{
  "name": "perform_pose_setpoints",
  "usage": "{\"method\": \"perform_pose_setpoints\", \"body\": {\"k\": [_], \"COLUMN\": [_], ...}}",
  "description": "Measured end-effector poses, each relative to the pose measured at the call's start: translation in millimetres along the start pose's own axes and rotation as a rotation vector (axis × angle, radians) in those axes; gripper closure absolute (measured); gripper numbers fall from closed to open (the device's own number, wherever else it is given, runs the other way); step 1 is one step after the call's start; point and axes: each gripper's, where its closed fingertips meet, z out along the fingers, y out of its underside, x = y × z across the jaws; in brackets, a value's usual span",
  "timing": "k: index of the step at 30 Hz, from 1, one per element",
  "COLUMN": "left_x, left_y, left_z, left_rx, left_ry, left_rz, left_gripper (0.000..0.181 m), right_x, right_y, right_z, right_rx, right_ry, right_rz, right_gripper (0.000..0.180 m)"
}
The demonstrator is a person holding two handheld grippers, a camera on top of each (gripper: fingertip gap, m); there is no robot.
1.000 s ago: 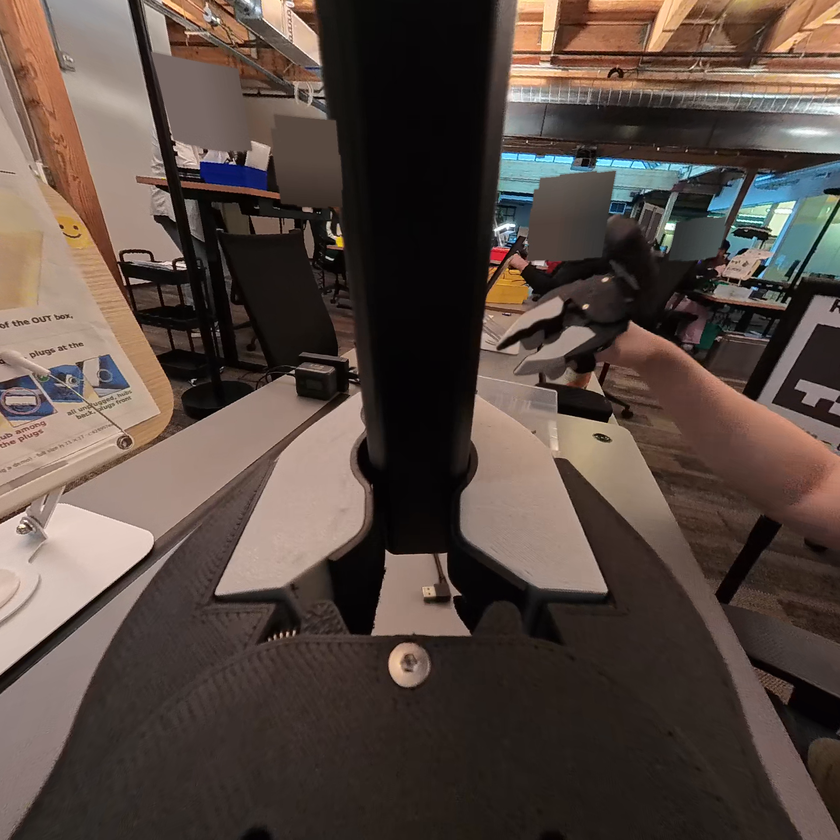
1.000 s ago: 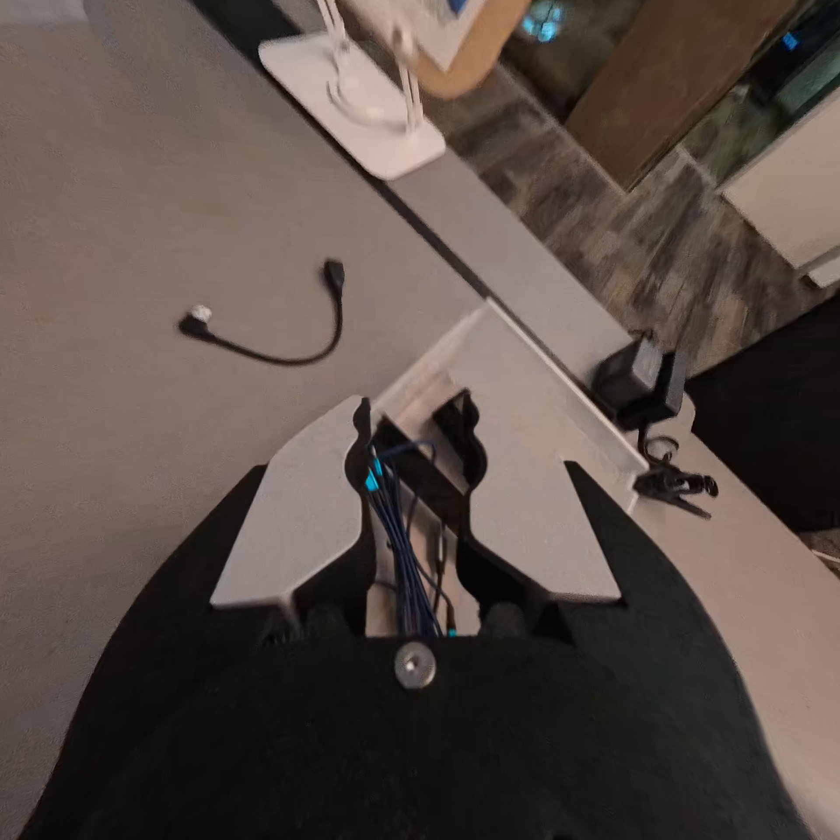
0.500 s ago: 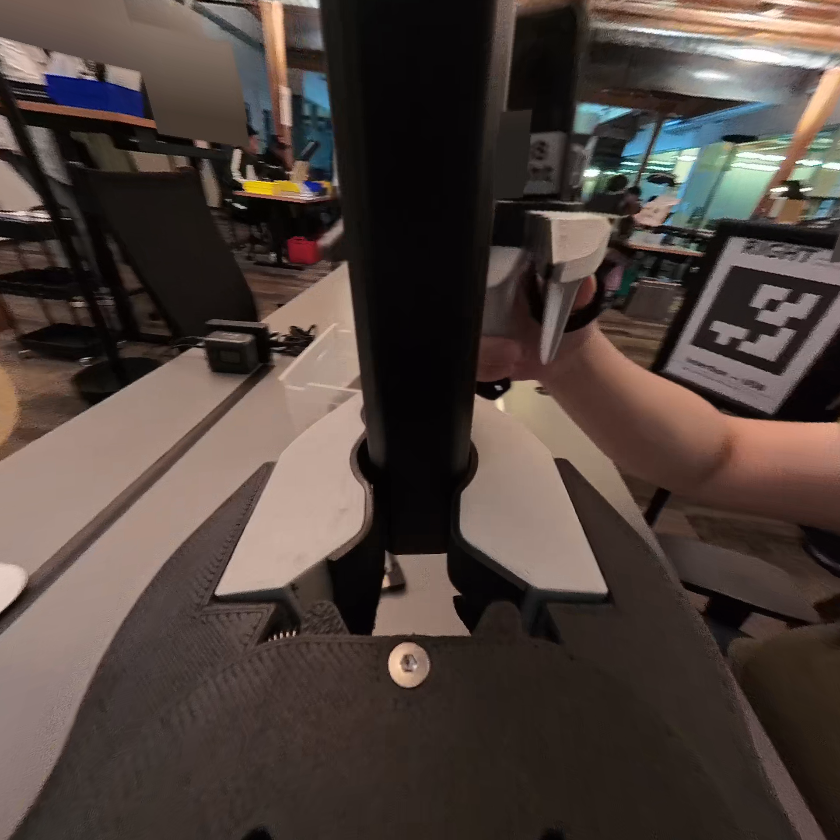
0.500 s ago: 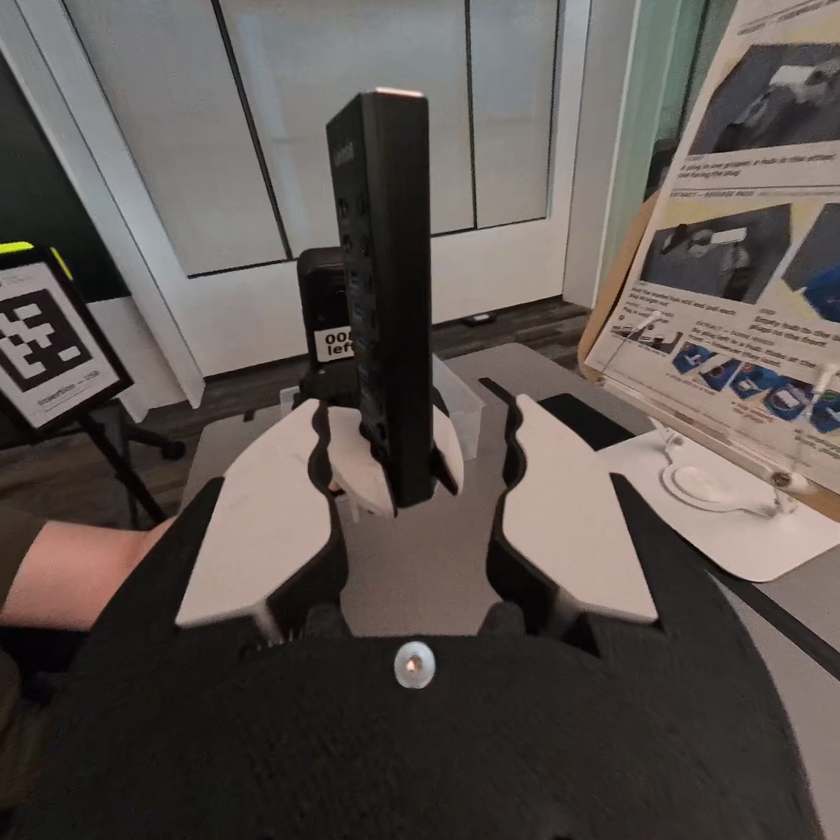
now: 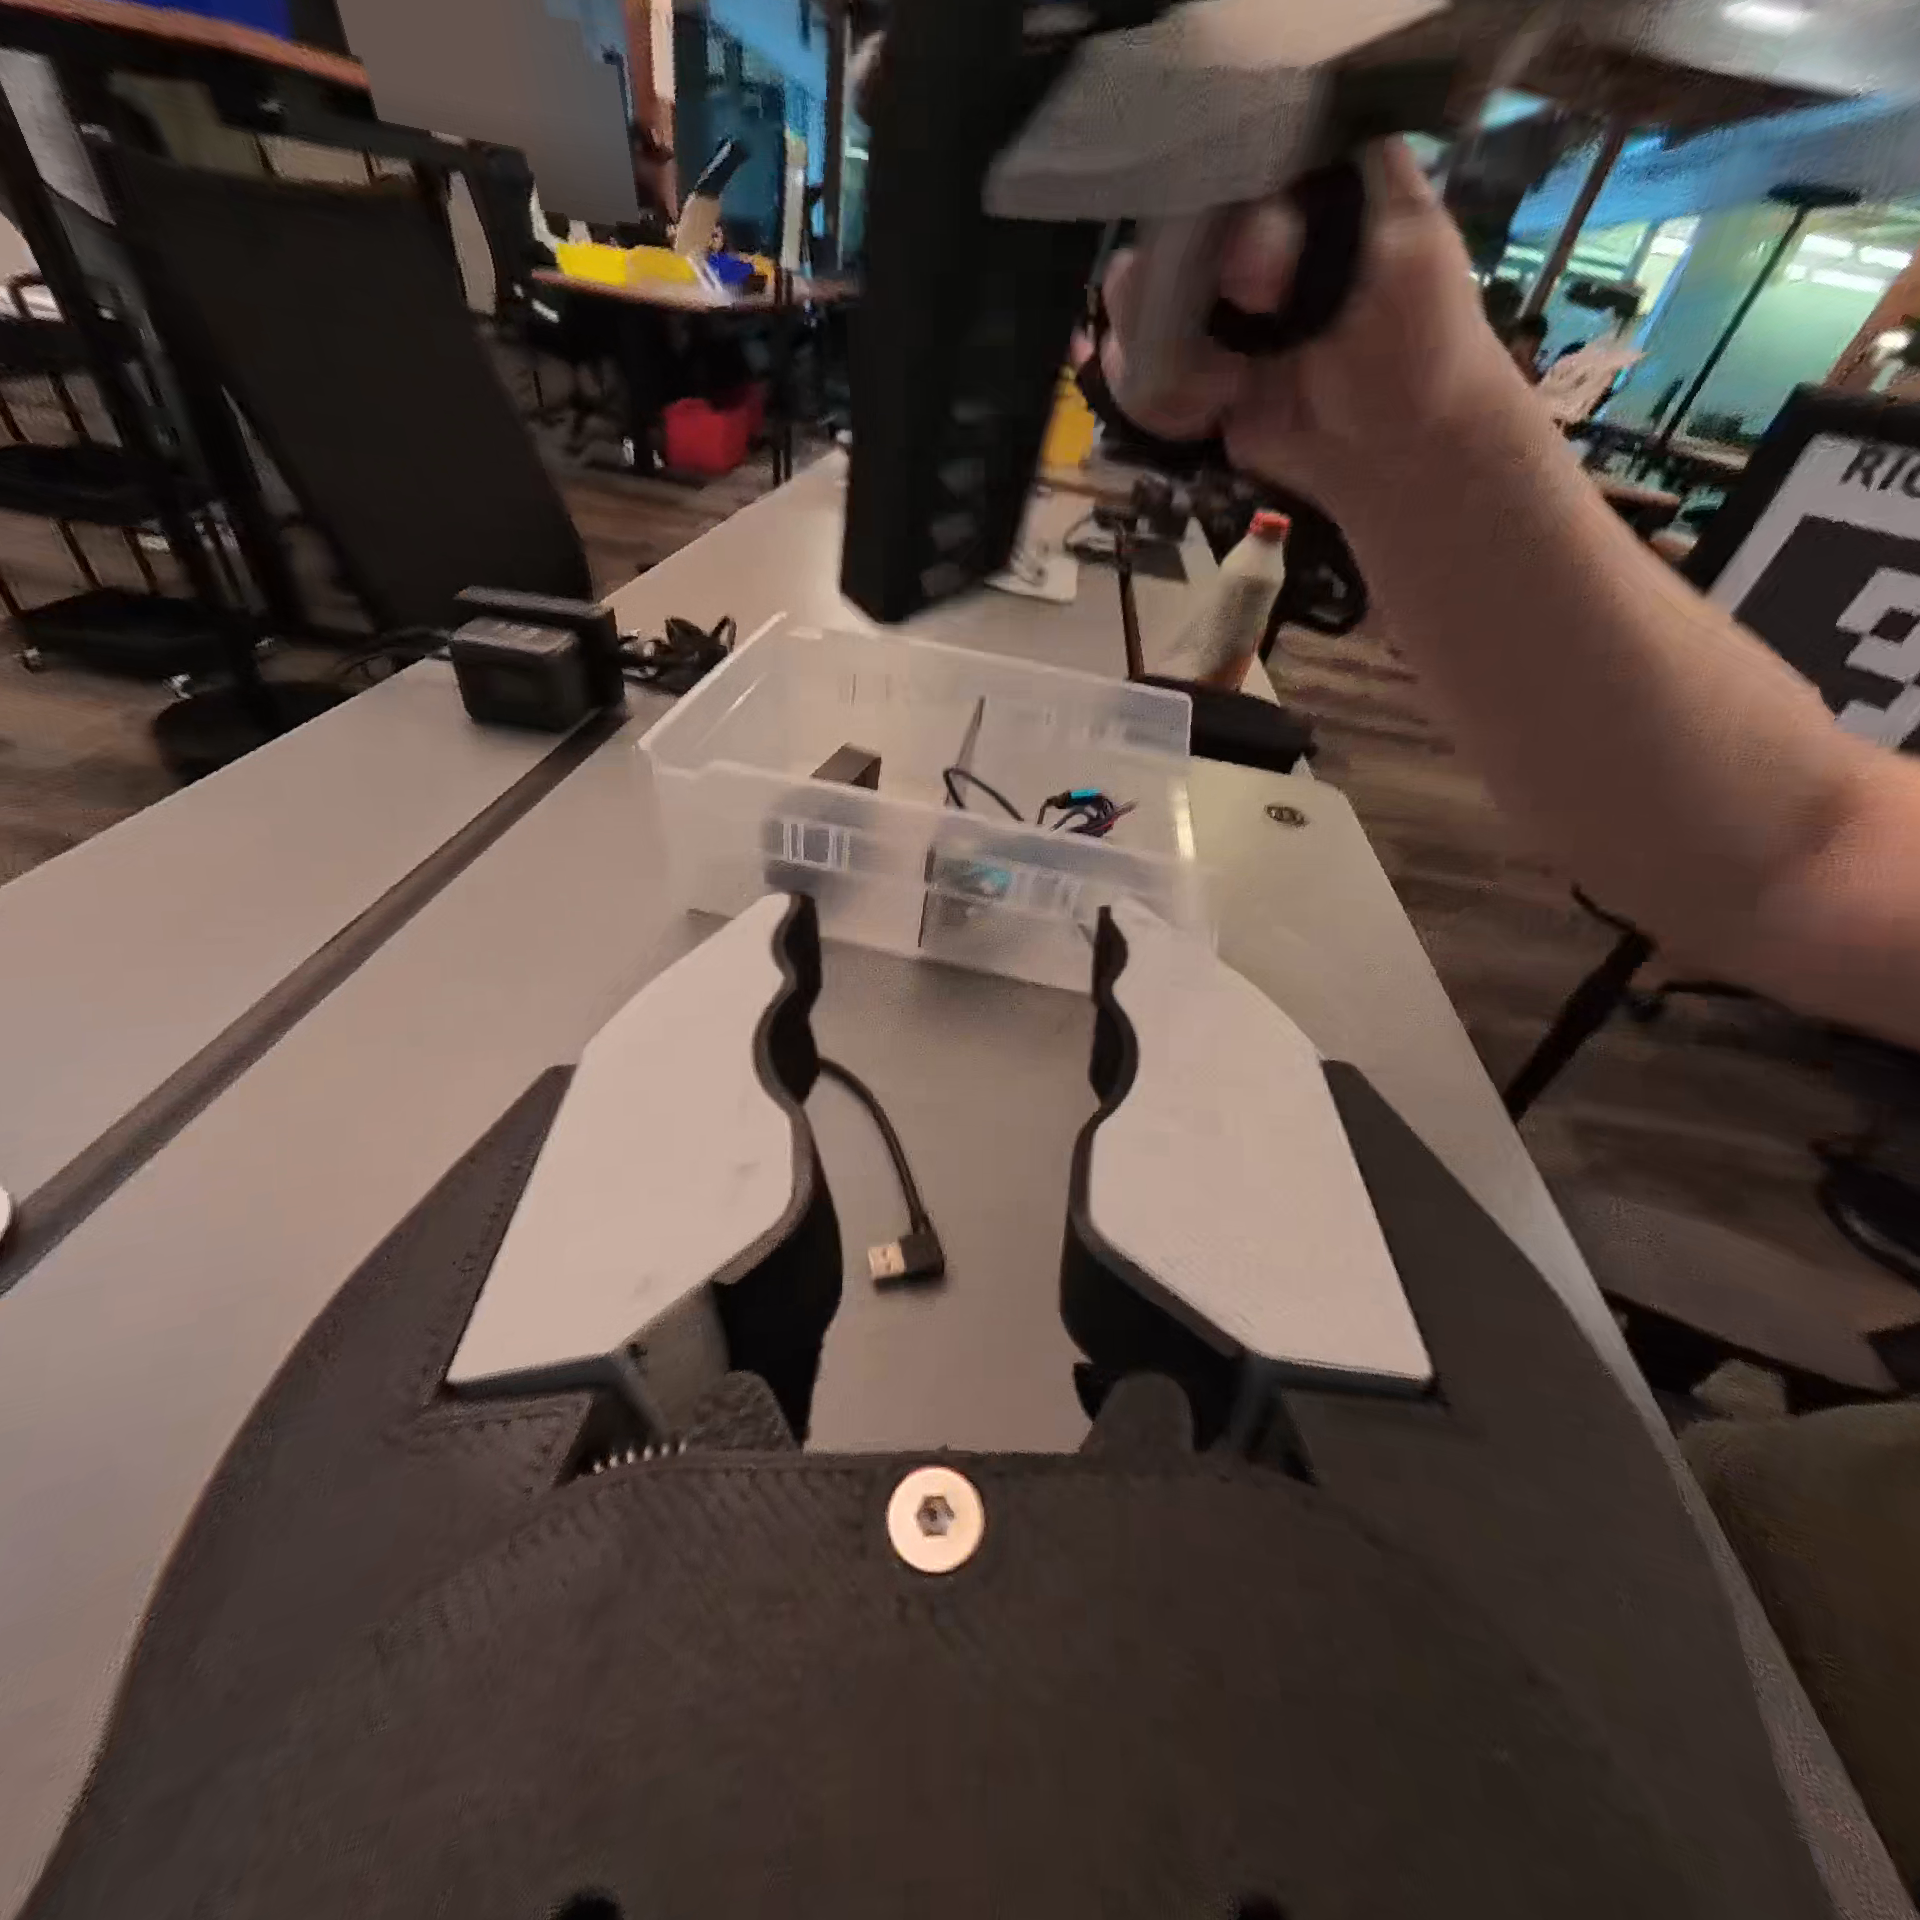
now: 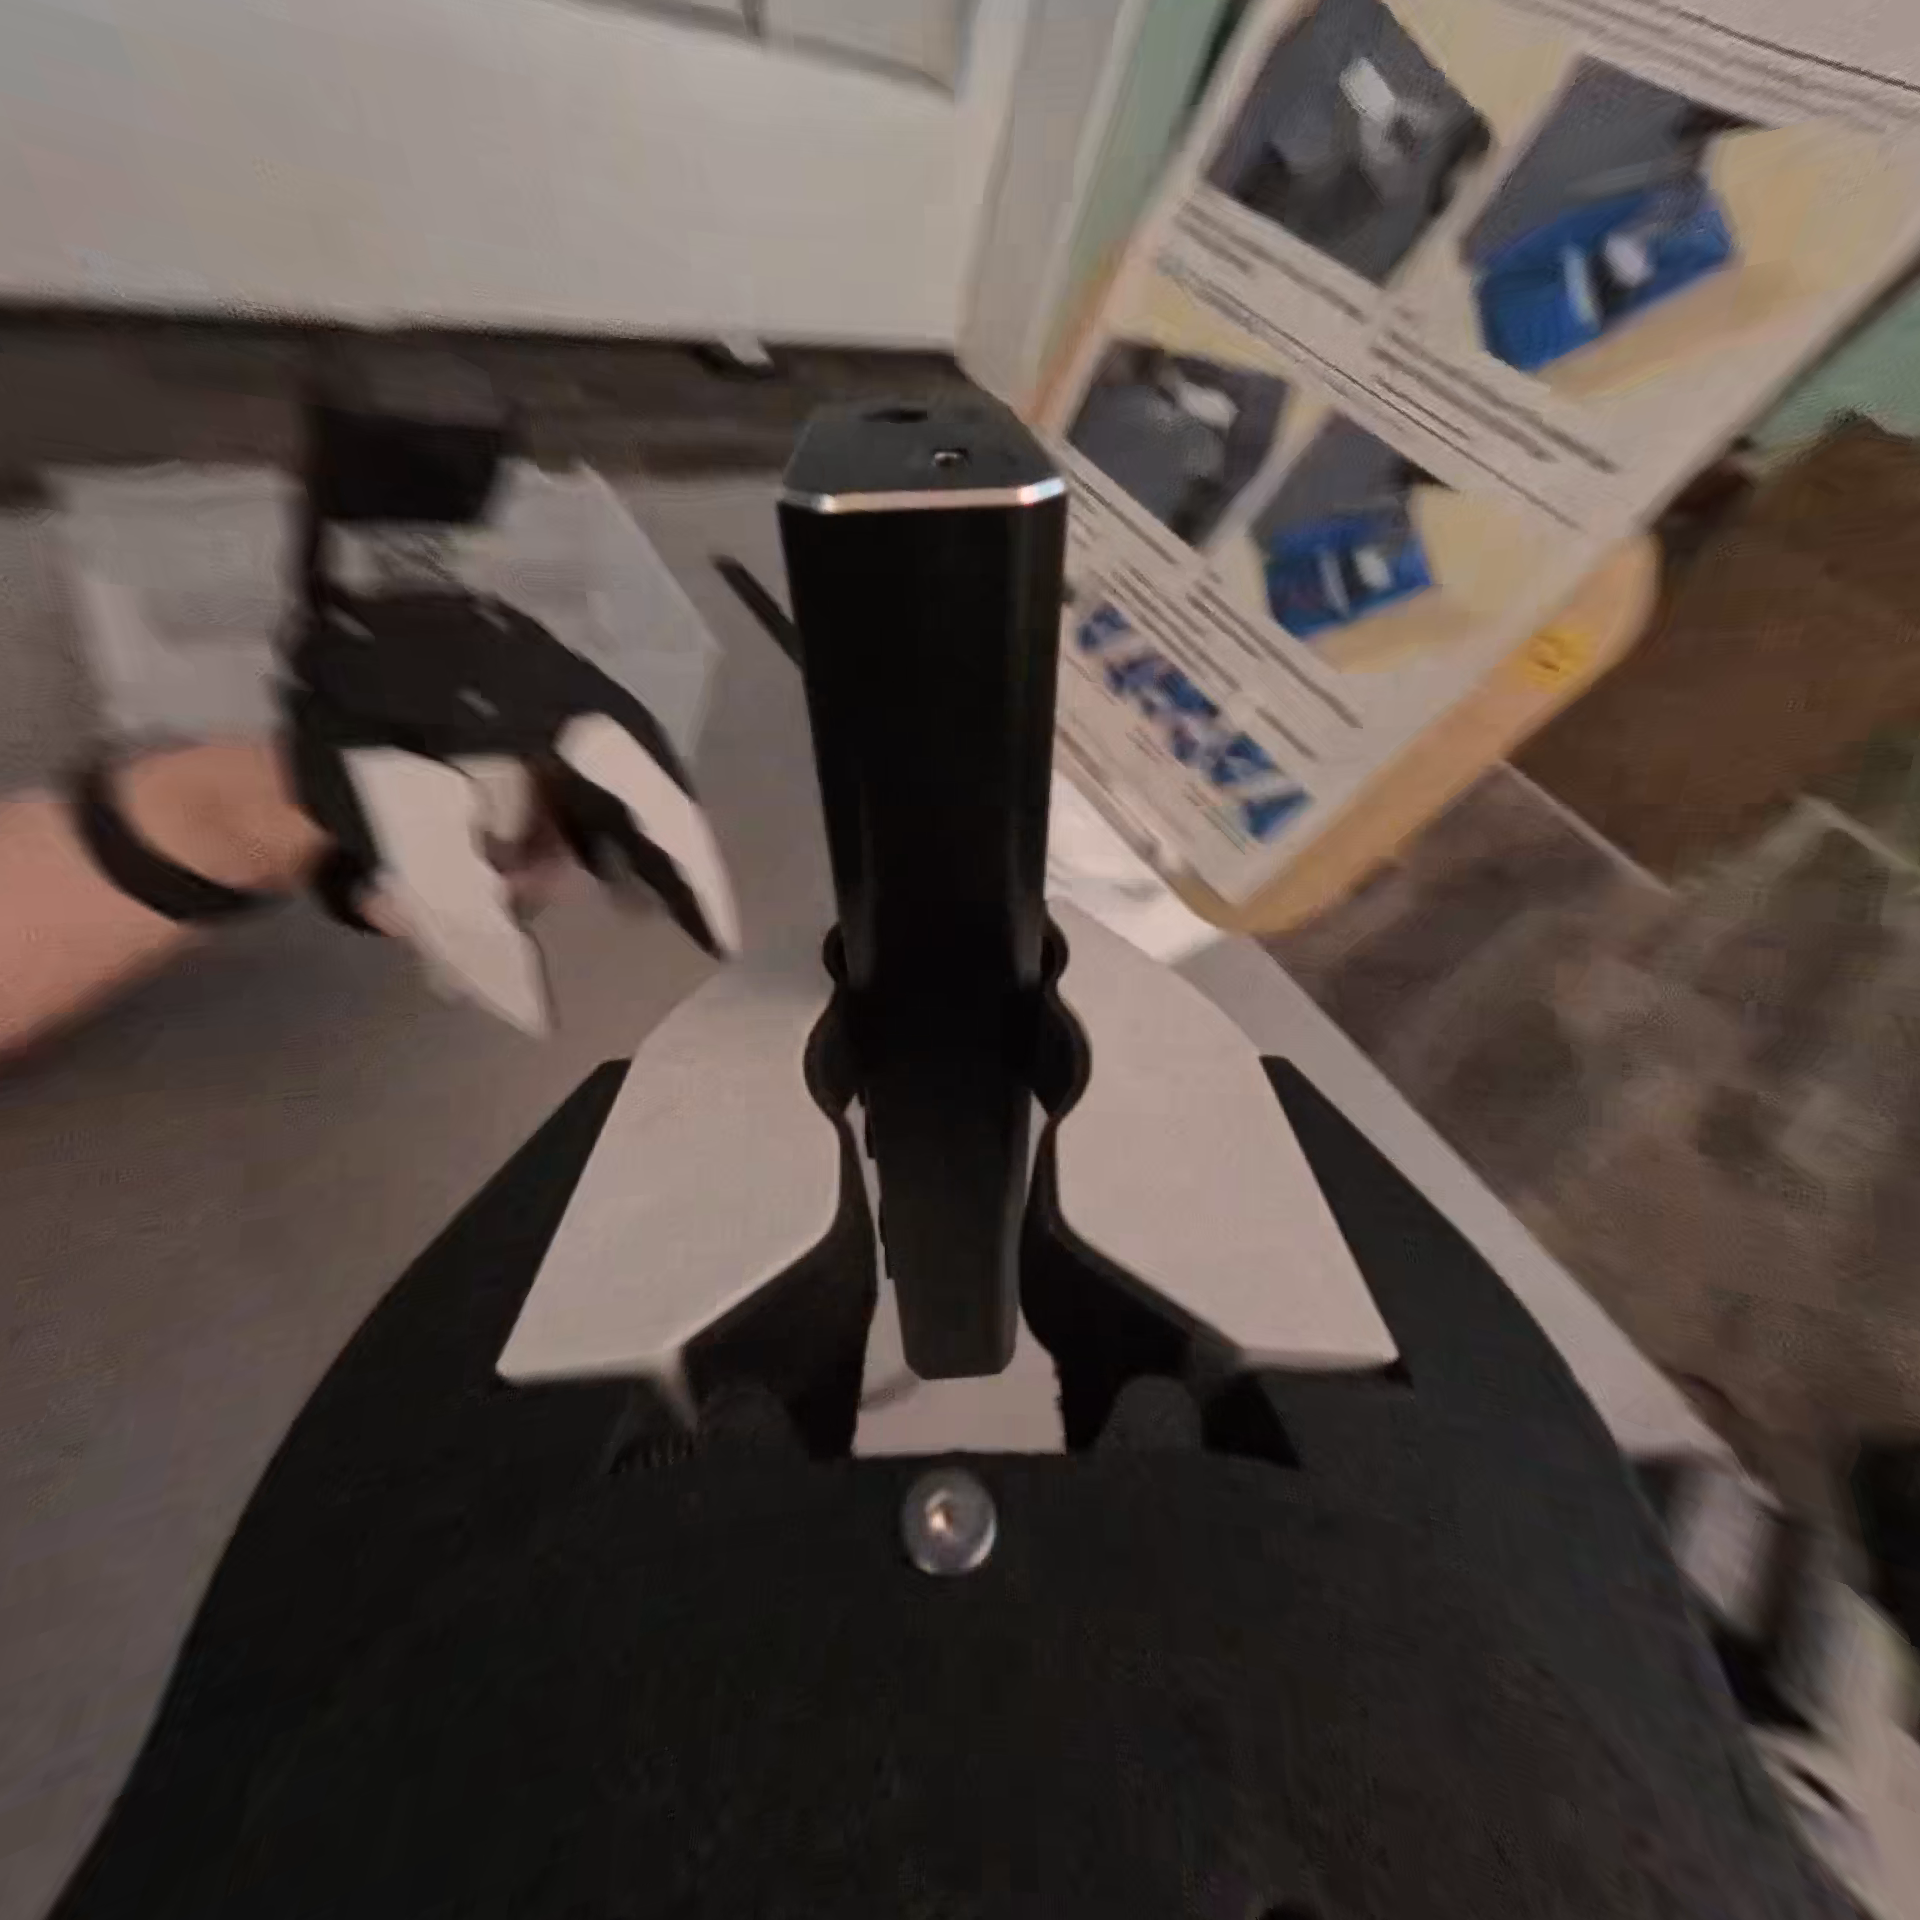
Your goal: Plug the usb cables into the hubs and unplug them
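Observation:
My right gripper [image 6: 940, 961] is shut on a long black USB hub [image 6: 925, 810] and holds it upright in the air. In the left wrist view the hub [image 5: 951, 343] hangs above the table from the right gripper [image 5: 1132, 135], with a hand behind it. My left gripper [image 5: 945, 935] is open and empty, low over the grey table [image 5: 260, 987]. A short black USB cable [image 5: 894, 1164] lies on the table between its fingers, angled plug nearest me. The left gripper [image 6: 623, 966] also shows, blurred, in the right wrist view, left of the hub.
A clear plastic box [image 5: 727, 727] with blue and black cables [image 5: 1081, 810] stands just beyond the left gripper. A black power adapter [image 5: 530, 665] sits at the far left, a bottle [image 5: 1236, 603] behind the box. An instruction poster [image 6: 1403, 468] stands on the right. One gripper's finger ends stand about 12 cm off the other's.
The hub has passed from my left gripper to my right one. The left jaws opened and dropped low over the cable; the right jaws closed on the hub.

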Motion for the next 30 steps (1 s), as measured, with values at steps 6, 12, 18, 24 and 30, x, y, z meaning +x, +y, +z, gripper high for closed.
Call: {"method": "perform_pose_setpoints", "body": {"k": [6, 12, 18, 24, 30], "left_x": [7, 13, 11, 7, 7], "left_y": [-1, -9, -9, -8, -8], "left_z": [-13, -20, -22, -22, -23], "left_rx": [-0.031, -0.021, -0.019, -0.008, -0.004], "left_ry": [0.048, 0.043, 0.036, 0.040, 0.039], "left_rz": [0.004, 0.037, 0.035, 0.005, 0.006], "left_gripper": [0.146, 0.146, 0.147, 0.148, 0.148], "right_x": [106, 105, 96, 79, 77], "right_y": [165, 285, 327, 349, 363], "right_z": [-49, -65, -76, -61, -52], "right_rx": [-0.707, -1.078, -1.279, -1.323, -1.339], "right_ry": [0.179, 0.020, -0.181, -0.324, -0.335], "right_rz": [-0.232, -0.224, -0.246, -0.243, -0.201], "right_gripper": [0.149, 0.150, 0.150, 0.150, 0.149]}}
